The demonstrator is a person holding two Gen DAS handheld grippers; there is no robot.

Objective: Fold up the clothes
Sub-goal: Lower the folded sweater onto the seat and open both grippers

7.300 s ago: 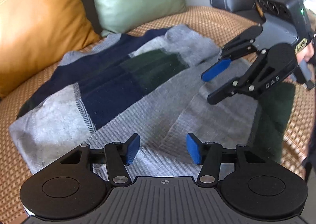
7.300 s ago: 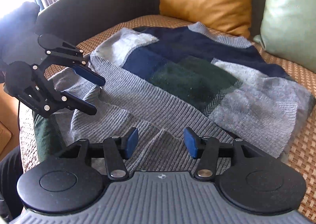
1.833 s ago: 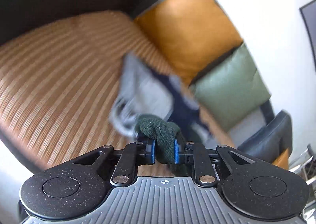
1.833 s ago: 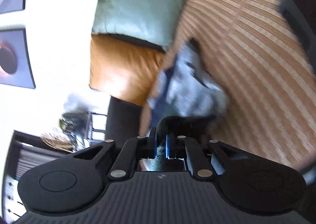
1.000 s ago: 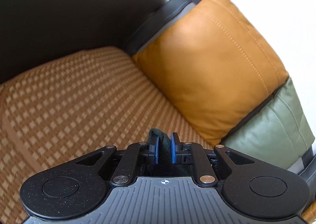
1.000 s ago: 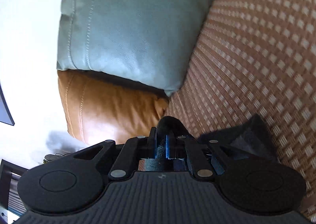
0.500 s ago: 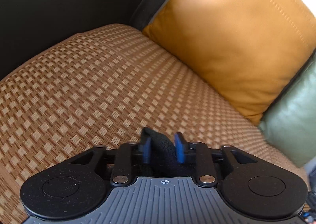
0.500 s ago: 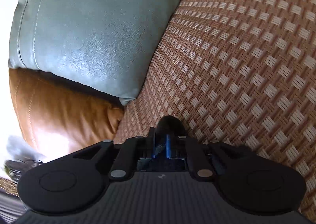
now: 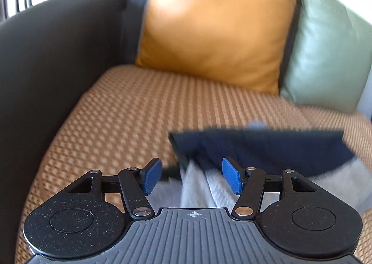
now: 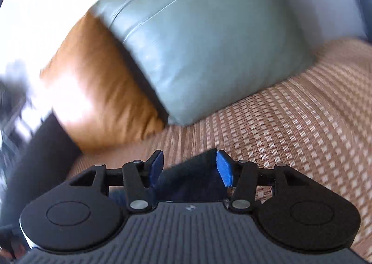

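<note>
Left wrist view: blurred navy-and-grey sweater (image 9: 267,147) lies folded; both grippers' jaws have just opened, gripping nothing.

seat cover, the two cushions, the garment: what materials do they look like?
Seat cover: woven rattan or straw-like mat, checkered tan weave.
Orange cushion: leather or faux leather, smooth with a stitched seam.
Green cushion: the same, a slight sheen.
Sweater: soft matte knit, probably wool; blur hides the stitches.

Right tool (image 10: 189,172) just parted — dark sweater (image 10: 190,182) loose between pads.
</note>
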